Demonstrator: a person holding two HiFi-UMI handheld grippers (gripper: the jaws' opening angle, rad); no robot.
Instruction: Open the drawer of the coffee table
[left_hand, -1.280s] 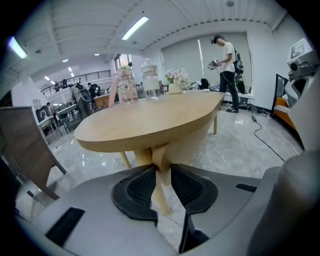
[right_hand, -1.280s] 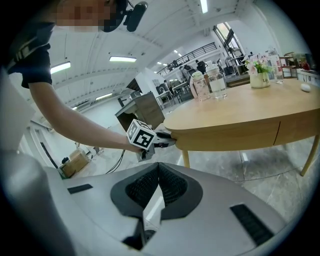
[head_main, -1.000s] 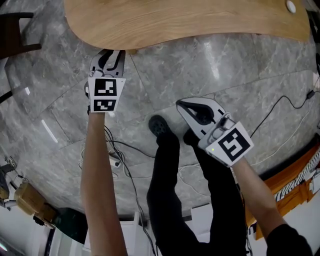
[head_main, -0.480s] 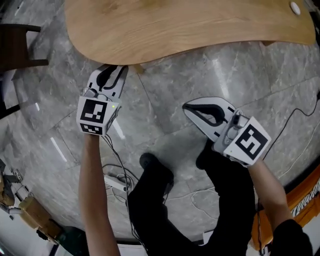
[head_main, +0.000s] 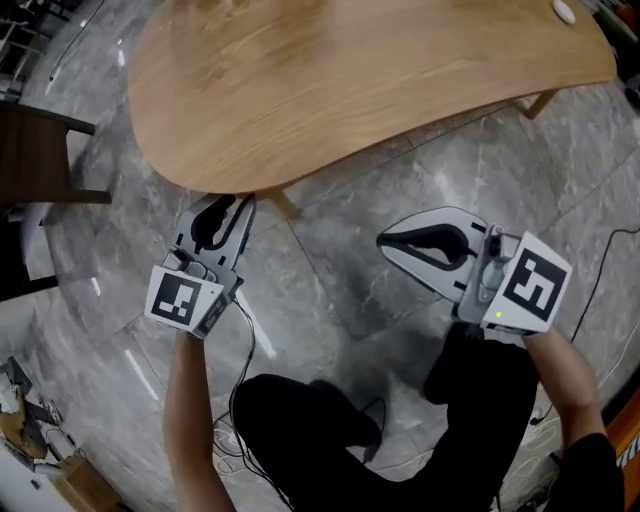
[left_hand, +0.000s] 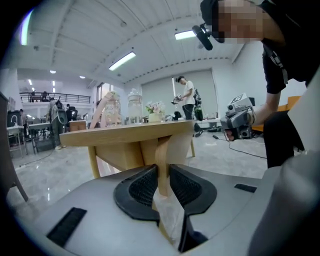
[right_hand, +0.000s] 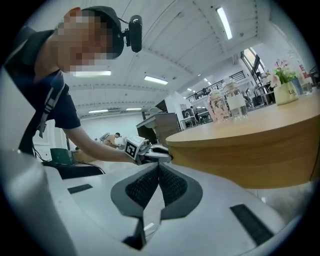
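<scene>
The wooden coffee table fills the top of the head view; its curved near edge faces me. No drawer front shows from above. In the left gripper view a wooden box sits under the tabletop between the legs. My left gripper points at the table's near edge, just short of it. Its jaws stand a narrow gap apart with nothing between them; a table leg shows far behind the gap. My right gripper hovers over the floor right of it, clear of the table. Its pads meet, holding nothing.
A dark chair stands left of the table. Glass jars and a flower pot stand on the tabletop, and a small white object lies at its far right. Cables trail on the marble floor. The person's legs are below.
The head view has tilted up, so more of the tabletop shows. The right gripper moved right and lower. The left gripper stayed by the table's edge and tilted.
</scene>
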